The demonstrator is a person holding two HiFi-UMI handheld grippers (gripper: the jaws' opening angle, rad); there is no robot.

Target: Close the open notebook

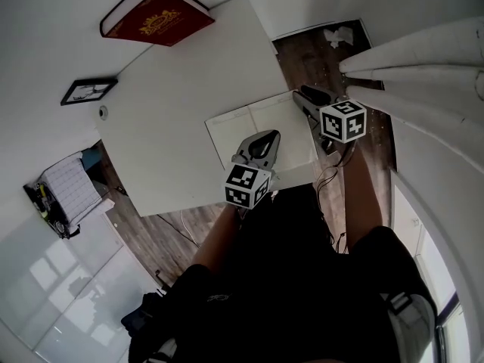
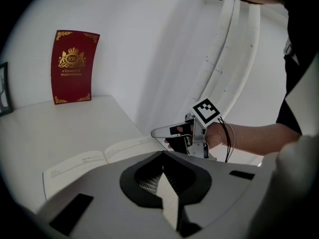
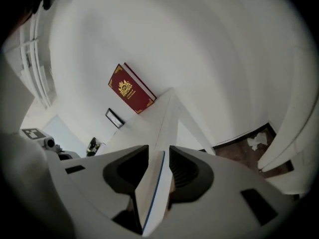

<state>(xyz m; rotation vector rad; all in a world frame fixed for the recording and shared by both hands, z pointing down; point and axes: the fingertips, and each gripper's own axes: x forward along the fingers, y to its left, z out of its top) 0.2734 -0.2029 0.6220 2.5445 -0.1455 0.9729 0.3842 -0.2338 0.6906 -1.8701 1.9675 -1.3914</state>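
My right gripper (image 3: 159,151): jaws apart around the right edge of the notebook (image 1: 261,131); left gripper (image 2: 162,156) pinched together; pages look light, floppy; I'd take that outer edge.

red book (image 2: 75,66) cover, gold print, crest with "RW" monogram, below it "A Treasury of", next line starts "World's" with the rest too small to read, notebook (image 2: 84,164) page tops carry a short printed header, too small to read
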